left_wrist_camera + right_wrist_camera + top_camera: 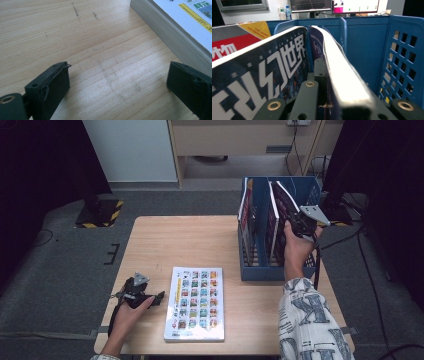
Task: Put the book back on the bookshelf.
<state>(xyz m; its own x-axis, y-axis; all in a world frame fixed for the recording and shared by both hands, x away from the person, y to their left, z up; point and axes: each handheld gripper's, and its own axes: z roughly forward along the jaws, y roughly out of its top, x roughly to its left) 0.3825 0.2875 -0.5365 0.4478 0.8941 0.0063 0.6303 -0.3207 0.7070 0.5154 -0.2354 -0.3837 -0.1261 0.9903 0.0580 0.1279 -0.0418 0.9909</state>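
**Book going into blue rack, R side**

Nearest cam: white book (195, 304) lies flat at near table edge, L gripper (161, 296) just left of it, jaws wide apart, nothing between. R gripper (295, 222) clamped on dark book (342, 82), held upright to slot into blue rack (310, 190), far right. Neighbouring mags (259, 75) + divider crowd the slot.

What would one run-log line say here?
right gripper: shut on dark book in blue rack | left gripper: open beside white book
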